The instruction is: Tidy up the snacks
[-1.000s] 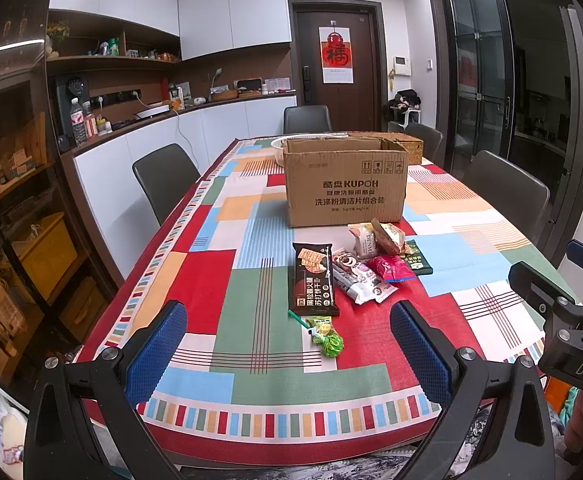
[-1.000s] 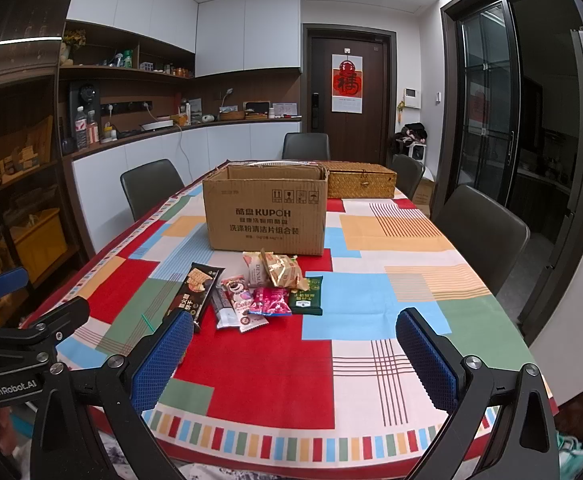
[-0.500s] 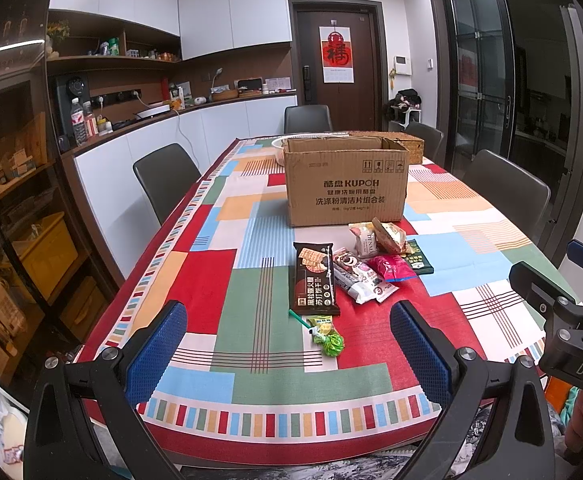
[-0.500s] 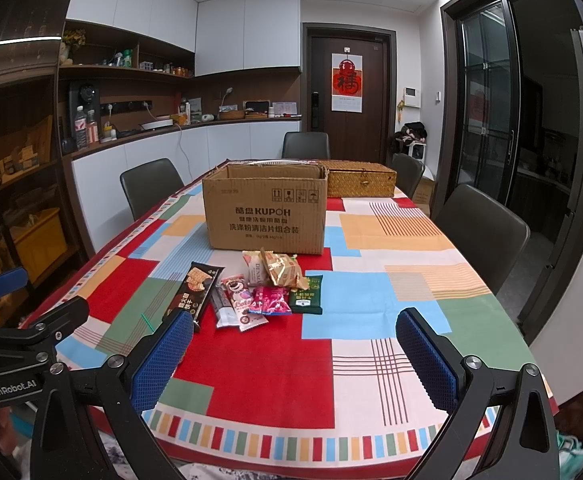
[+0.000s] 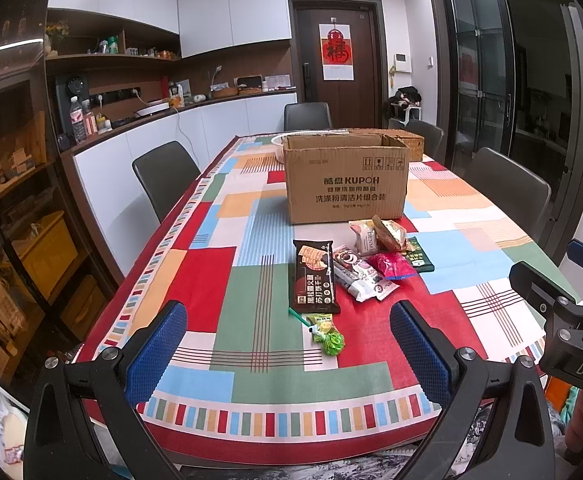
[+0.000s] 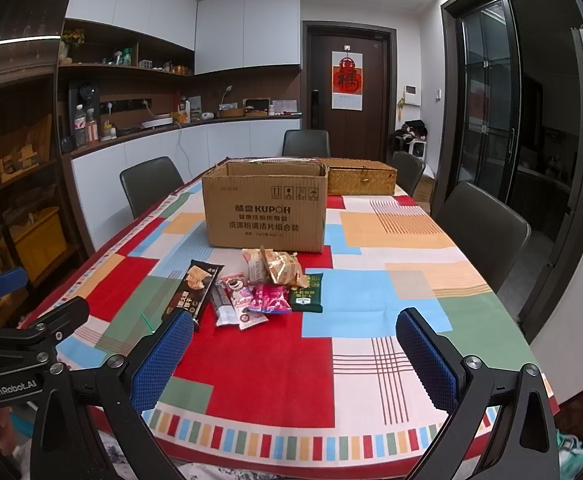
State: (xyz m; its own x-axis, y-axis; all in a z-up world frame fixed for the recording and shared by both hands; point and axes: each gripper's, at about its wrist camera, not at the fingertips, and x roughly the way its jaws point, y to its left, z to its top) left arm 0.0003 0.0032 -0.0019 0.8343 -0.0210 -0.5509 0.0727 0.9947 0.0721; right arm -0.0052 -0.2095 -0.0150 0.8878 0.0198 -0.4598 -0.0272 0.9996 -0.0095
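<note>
Now, left claw (image 5: 287,338): wide open, gripping nothing, over the near edge of the tabletop (image 5: 251,276); the other tool reads "DAS" at the right edge of its view.
Right claw (image 6: 295,344): wide open, empty, over the same edge; the other tool in its view reads "GenRobot.AI".
Snacks (image 6: 259,290): loose pile mid-tabletop, just in front of the box.
Dark cracker pack (image 5: 314,276): leftmost, Chinese lettering, unreadable.
Beige packet (image 5: 365,236): "DEN..." partly legible.
Green lollipop (image 5: 329,338): nearest the left claw.
Cardboard box (image 6: 265,208): open top, printed "KUPOH" with Chinese lines beneath.
Wicker basket (image 6: 361,178): behind the box.
Door poster (image 6: 346,80): red character.
</note>
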